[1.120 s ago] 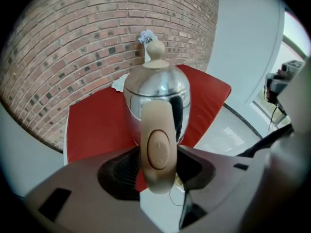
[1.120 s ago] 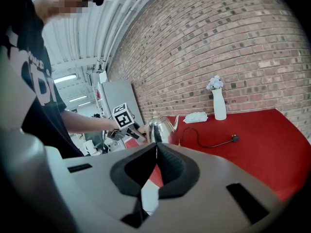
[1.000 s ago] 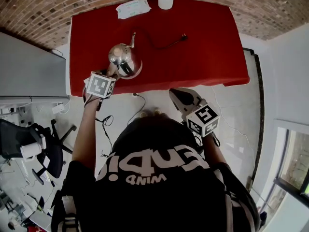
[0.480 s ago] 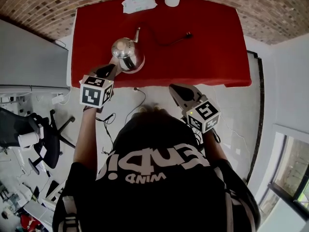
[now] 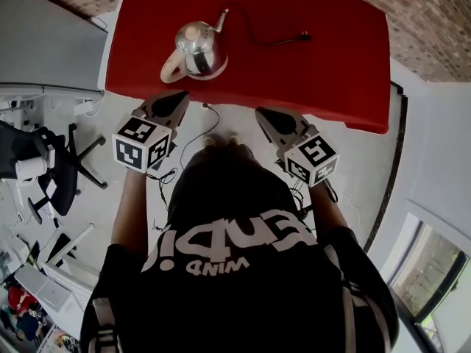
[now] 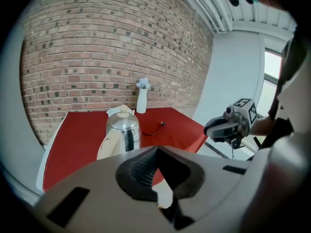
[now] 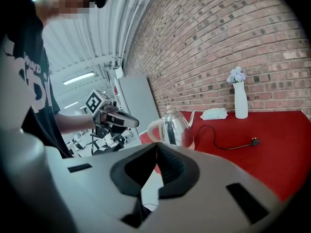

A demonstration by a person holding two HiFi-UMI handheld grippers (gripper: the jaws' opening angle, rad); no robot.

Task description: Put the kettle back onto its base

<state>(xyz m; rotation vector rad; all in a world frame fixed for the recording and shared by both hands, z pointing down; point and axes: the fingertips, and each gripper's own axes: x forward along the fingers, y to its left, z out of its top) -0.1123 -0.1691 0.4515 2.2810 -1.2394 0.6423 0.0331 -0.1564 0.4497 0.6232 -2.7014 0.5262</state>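
Now the kettle is seen standing upright on the red desk, close to its near left corner. Its cream handle is turned toward the near edge, and its spout is pointed at the far side. A black cord is laid from the kettle's foot across the cloth to a plug. The base itself cannot be told apart from the kettle's underside from above.

The left gripper is held just off the desk's near edge, short of the handle and apart from it. Its jaws have just been closing and are now pressed together, with nothing caught between them; only the kettle and the red cloth are seen beyond their tips.

The right gripper is held off the same edge, well to the right of the kettle. Its jaws are likewise brought together, and nothing is gripped.

At the far edge of the desk a white vase with pale flowers is set against the brick wall, and a flat white packet is laid beside it.
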